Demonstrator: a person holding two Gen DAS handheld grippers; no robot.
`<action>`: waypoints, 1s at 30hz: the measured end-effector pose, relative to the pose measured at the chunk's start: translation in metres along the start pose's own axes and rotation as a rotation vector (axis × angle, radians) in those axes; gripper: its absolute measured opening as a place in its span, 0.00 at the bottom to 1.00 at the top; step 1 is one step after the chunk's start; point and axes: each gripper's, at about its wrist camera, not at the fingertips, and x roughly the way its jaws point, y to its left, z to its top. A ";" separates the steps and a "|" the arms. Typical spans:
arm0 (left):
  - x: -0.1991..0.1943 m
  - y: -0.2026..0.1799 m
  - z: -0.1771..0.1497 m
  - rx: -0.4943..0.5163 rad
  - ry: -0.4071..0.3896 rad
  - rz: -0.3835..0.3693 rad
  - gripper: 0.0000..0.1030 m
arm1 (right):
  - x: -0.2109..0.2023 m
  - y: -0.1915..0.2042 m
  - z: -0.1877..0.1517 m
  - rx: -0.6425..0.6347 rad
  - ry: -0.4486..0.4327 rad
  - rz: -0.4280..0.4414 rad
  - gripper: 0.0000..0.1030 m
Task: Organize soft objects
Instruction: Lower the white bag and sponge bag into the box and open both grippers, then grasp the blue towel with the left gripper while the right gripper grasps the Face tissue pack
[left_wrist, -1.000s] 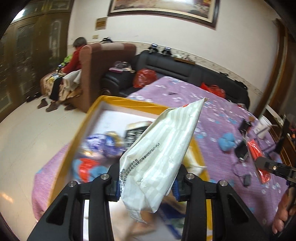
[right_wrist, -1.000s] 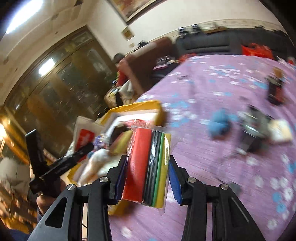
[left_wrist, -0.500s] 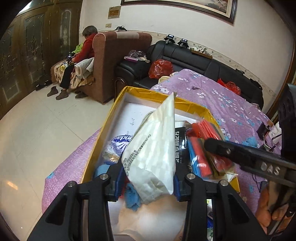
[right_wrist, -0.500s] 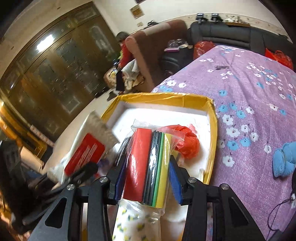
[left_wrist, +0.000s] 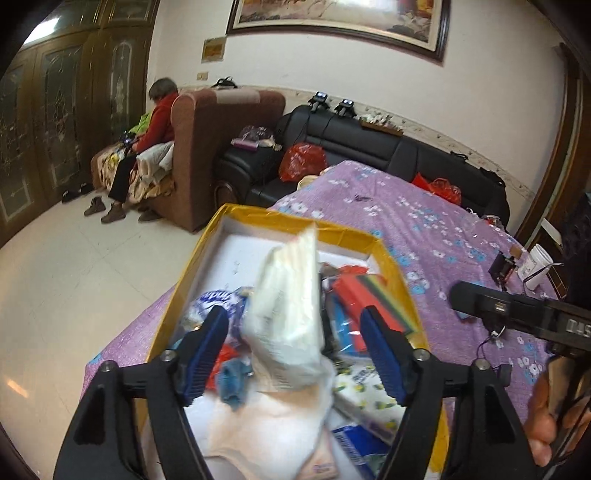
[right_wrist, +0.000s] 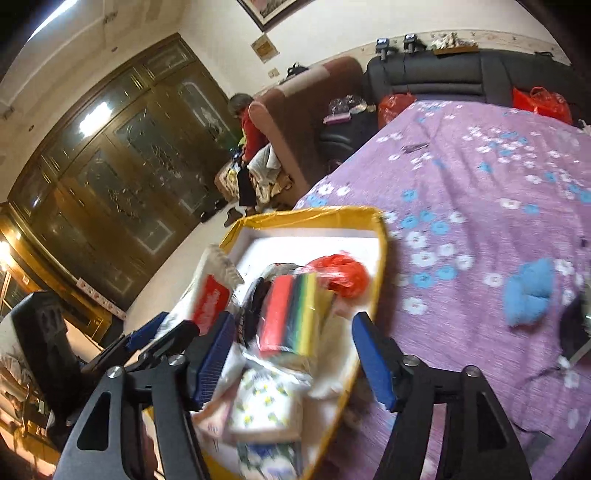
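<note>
— Purple flowered cloth covers the bench (right_wrist: 480, 192); what sits on it?
— One yellow box (left_wrist: 280, 221), full of soft packets; a blue cloth (right_wrist: 528, 295) lies well apart.
— And the left tongs (left_wrist: 295, 350)?
— Opening; the white striped bag (left_wrist: 291, 306) stands between them, unpressed.
— The right tongs (right_wrist: 291, 362)?
— Opening too, above the coloured cloth pack (right_wrist: 291, 314) lying in the box.

Purple floral bed (right_wrist: 480, 184) carries yellow box (right_wrist: 380, 258) (blue cloth (right_wrist: 528, 295) beside)
</note>
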 end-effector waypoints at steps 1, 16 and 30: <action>-0.002 -0.004 0.002 0.008 -0.008 -0.004 0.72 | -0.007 -0.002 -0.001 0.004 -0.009 0.000 0.74; -0.041 -0.102 -0.003 0.153 -0.024 -0.136 0.77 | -0.146 -0.134 -0.054 0.092 -0.097 -0.159 0.79; -0.030 -0.185 -0.050 0.294 0.089 -0.267 0.77 | -0.101 -0.264 0.039 0.220 -0.035 -0.275 0.78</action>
